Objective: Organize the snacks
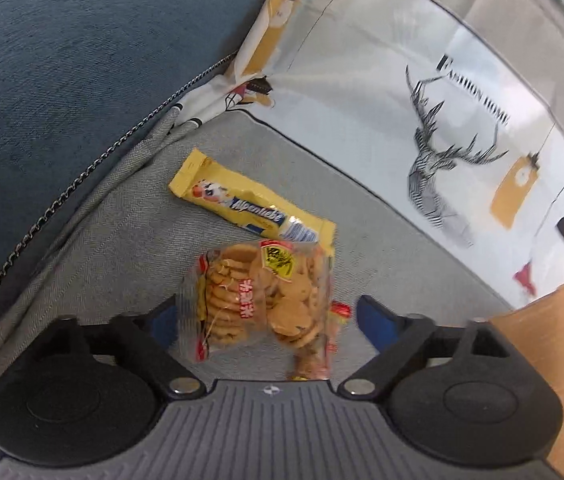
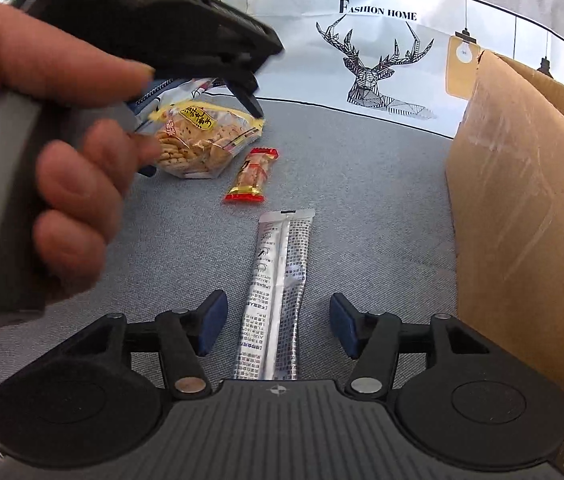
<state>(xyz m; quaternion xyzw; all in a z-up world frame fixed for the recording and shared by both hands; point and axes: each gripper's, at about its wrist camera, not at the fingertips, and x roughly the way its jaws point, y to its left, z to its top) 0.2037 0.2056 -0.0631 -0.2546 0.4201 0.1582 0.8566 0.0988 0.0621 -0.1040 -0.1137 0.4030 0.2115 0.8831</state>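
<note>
left tool [image 1: 264,322] stands open around the cookie bag [image 1: 258,300] at frame centre; right tool [image 2: 278,326] gapes over the silver sachet [image 2: 276,300], lower centre, pads clear.

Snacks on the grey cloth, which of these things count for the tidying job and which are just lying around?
Job:
clear bag of round biscuits
yellow candy wrapper
small red-ended snack pack
long silver sachet
brown cardboard box

Lying about:
deer-print white cloth
dark blue cushion
</note>
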